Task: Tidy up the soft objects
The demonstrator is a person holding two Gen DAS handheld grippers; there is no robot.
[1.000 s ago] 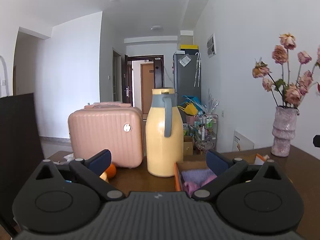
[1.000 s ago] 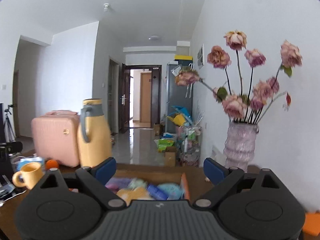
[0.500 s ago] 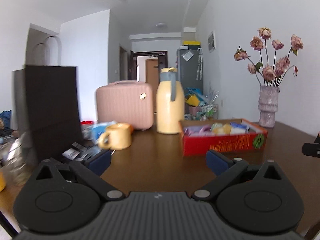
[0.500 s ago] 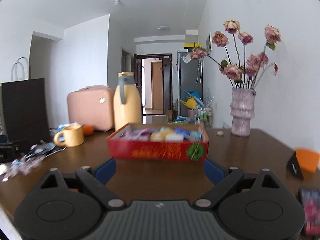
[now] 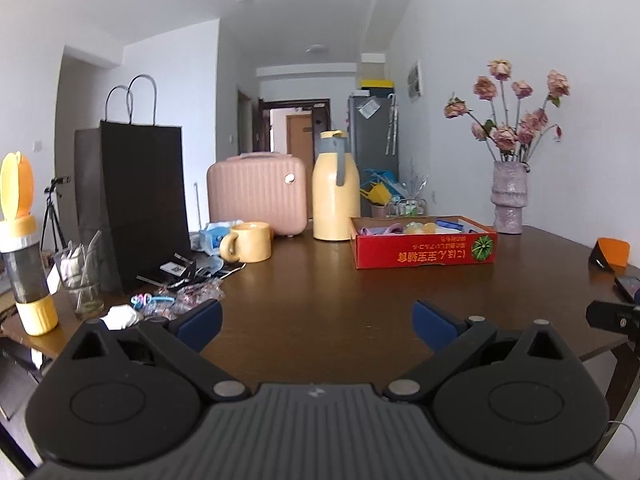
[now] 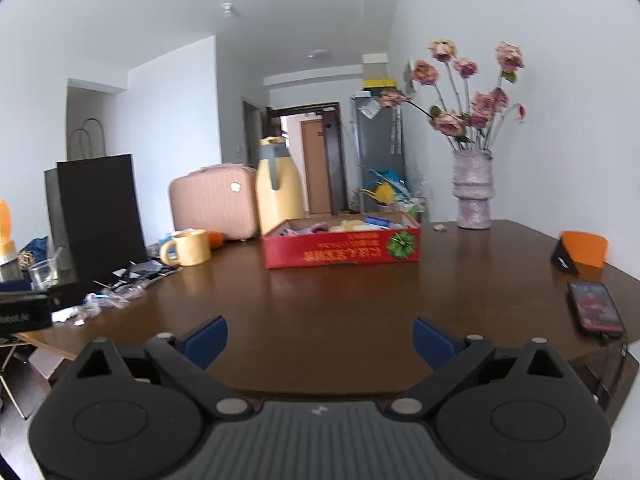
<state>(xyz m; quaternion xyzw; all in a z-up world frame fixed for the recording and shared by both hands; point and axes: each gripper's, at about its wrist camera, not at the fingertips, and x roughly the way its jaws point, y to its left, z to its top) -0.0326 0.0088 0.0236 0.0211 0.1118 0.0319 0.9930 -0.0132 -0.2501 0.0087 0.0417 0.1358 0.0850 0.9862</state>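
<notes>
A red cardboard box (image 5: 424, 250) sits at the far side of the brown table (image 5: 328, 296); it also shows in the right wrist view (image 6: 340, 248). Several soft objects (image 5: 404, 227) in purple, yellow and blue lie inside it, and they show in the right wrist view (image 6: 348, 224) too. My left gripper (image 5: 316, 322) is open and empty over the table's near edge, well back from the box. My right gripper (image 6: 320, 340) is open and empty, also near the front edge.
A yellow jug (image 5: 335, 192), pink case (image 5: 256, 194), yellow mug (image 5: 248, 242) and black paper bag (image 5: 140, 200) stand at the left and back. A vase of flowers (image 5: 508, 200) is at back right. A phone (image 6: 596, 308) and orange item (image 6: 584, 248) lie at right.
Both grippers have pulled back from the box toward the table's near edge. The box now stands far ahead. Both stay open and empty.
</notes>
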